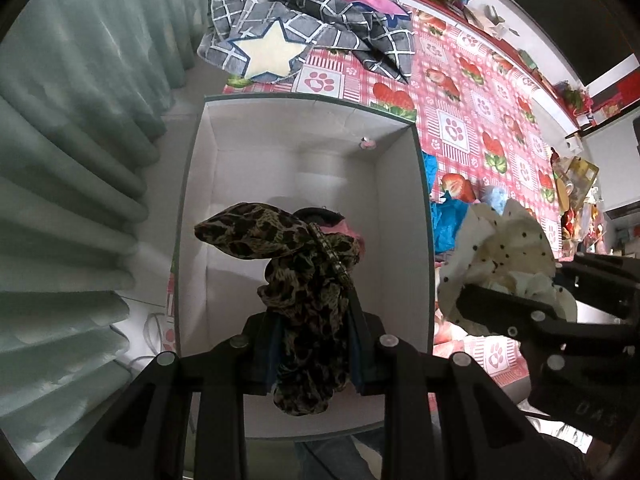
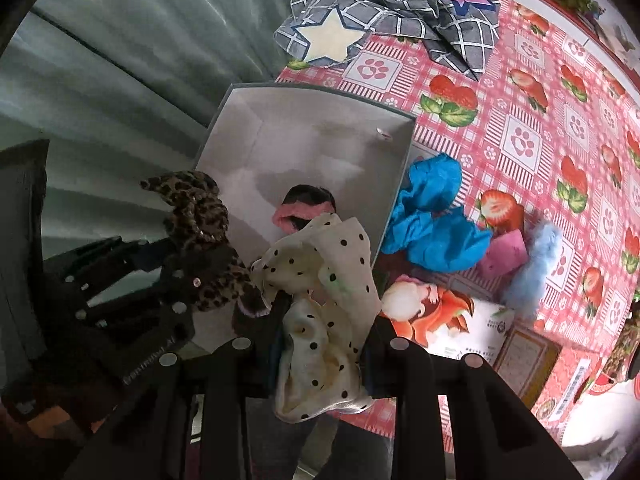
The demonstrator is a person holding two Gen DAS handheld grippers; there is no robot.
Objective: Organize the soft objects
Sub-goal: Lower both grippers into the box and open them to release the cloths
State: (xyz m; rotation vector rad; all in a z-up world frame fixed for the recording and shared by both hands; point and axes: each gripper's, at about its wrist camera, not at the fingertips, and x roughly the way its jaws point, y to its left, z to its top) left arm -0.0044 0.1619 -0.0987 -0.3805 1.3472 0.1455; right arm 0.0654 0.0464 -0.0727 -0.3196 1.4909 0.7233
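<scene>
My left gripper (image 1: 312,332) is shut on a leopard-print fabric bow (image 1: 280,236) and holds it over the open white box (image 1: 280,136). The bow also shows in the right wrist view (image 2: 200,216). My right gripper (image 2: 320,340) is shut on a cream polka-dot fabric piece (image 2: 320,280), held above the box's near right corner; it shows at the right of the left wrist view (image 1: 508,252). A pink and black soft item (image 2: 304,208) lies inside the box (image 2: 312,136).
On the pink strawberry tablecloth (image 2: 520,140) lie a blue fabric (image 2: 432,212), a pink item (image 2: 504,256), a light blue fluffy item (image 2: 536,264) and a grey checked star cloth (image 2: 380,16). A printed carton (image 2: 448,320) sits near the front. A green curtain (image 1: 80,160) hangs at left.
</scene>
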